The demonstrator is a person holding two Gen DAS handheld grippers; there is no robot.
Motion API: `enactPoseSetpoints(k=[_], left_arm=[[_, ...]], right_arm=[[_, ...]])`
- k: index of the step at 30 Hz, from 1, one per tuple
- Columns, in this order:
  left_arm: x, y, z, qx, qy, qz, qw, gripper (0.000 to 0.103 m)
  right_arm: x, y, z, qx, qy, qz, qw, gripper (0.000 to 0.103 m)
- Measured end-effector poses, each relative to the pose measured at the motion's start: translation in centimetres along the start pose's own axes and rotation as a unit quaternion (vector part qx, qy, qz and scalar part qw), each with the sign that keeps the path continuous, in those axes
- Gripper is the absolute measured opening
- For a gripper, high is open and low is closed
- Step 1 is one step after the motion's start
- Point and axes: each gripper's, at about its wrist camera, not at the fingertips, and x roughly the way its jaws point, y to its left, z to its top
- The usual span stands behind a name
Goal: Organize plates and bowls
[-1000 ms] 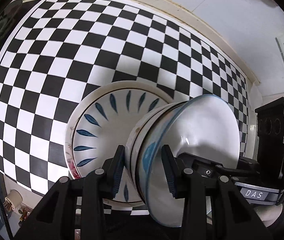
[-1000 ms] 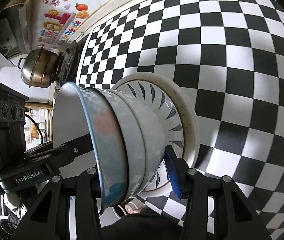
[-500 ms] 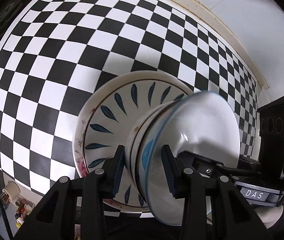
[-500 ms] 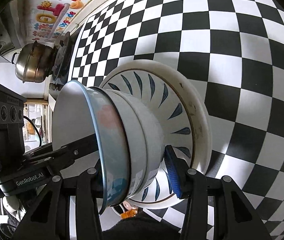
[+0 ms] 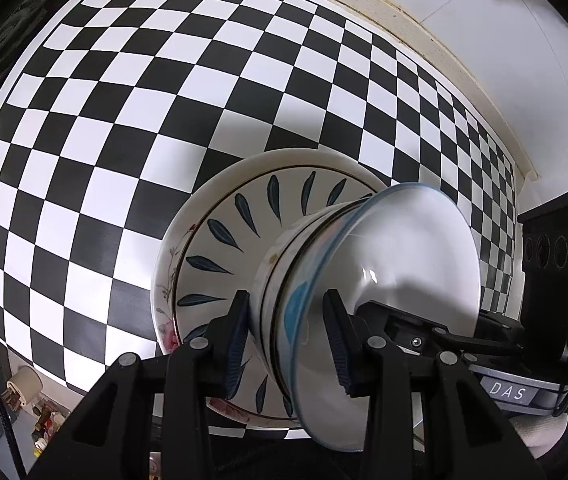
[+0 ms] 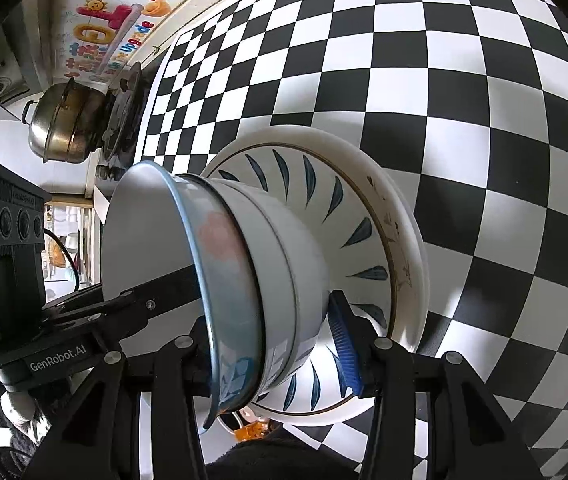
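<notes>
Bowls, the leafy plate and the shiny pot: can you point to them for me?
Bowls [image 6: 284, 264], right wrist view, on the white outer side of the stack.
Leafy plate [image 5: 244, 240], left wrist view, on its face with the blue leaves.
Shiny pot [image 6: 64, 124], right wrist view, on its metal side.

Two labels read clearly. In the left wrist view, the right tool [image 5: 524, 368] carries a grey plate [image 5: 507, 392] lettered "DAS". In the right wrist view, the left tool [image 6: 44, 320] bears "GenRobot.AI" in white on its black body. A colourful wall sticker [image 6: 104, 32] shows "Upgrade" — its other characters are too warped to read.
</notes>
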Motion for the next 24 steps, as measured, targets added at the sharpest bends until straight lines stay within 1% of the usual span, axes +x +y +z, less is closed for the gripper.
enactPoseSetpoints(k=[7, 9, 11, 13, 15, 17, 18, 20, 21, 22, 24], left_arm=[[0.0, -0.3, -0.1, 0.006, 0.000, 0.005, 1.0000, 0.034], [-0.4, -0.5, -0.2, 0.017, -0.009, 0.016, 0.9997, 0.034], [-0.9, -0.9, -0.3, 0.027, -0.017, 0.034, 0.9989, 0.034], [-1.7, -1.0, -0.7, 0.037, -0.029, 0.050, 0.9976, 0.034], [-2.6, -1.1, -1.3, 0.044, -0.043, 0.070, 0.9956, 0.034], [-3.7, -1.1, -1.9, 0.053, -0.061, 0.087, 0.9930, 0.036], [-4.2, -1.2, -2.3, 0.059, -0.070, 0.092, 0.9916, 0.037], [-5.2, -1.4, -3.0, 0.071, -0.084, 0.103, 0.9886, 0.037], [-5.6, -1.6, -3.3, 0.078, -0.091, 0.110, 0.9867, 0.037], [-6.3, -2.1, -4.0, 0.089, -0.106, 0.123, 0.9827, 0.038], [-7.7, -2.5, -5.0, 0.103, -0.129, 0.133, 0.9772, 0.038]], right_arm=[[-0.2, 0.1, 0.0, -0.001, 0.002, -0.009, 1.000, 0.048], [-0.5, 0.4, 0.0, -0.009, 0.001, -0.023, 1.000, 0.048], [-0.8, 1.0, -0.1, -0.018, -0.006, -0.038, 0.999, 0.048], [-1.6, 1.8, -0.4, -0.032, -0.020, -0.070, 0.997, 0.048], [-2.5, 2.4, -0.9, -0.034, -0.035, -0.092, 0.995, 0.052], [-3.5, 3.0, -1.5, -0.034, -0.054, -0.114, 0.991, 0.062], [-4.3, 3.4, -2.1, -0.033, -0.069, -0.127, 0.989, 0.064], [-5.6, 4.2, -3.1, -0.031, -0.095, -0.151, 0.983, 0.076], [-6.5, 4.9, -4.0, -0.033, -0.114, -0.175, 0.977, 0.077], [-7.2, 5.4, -4.7, -0.034, -0.129, -0.188, 0.973, 0.078], [-8.8, 6.6, -6.5, -0.026, -0.160, -0.210, 0.964, 0.081]])
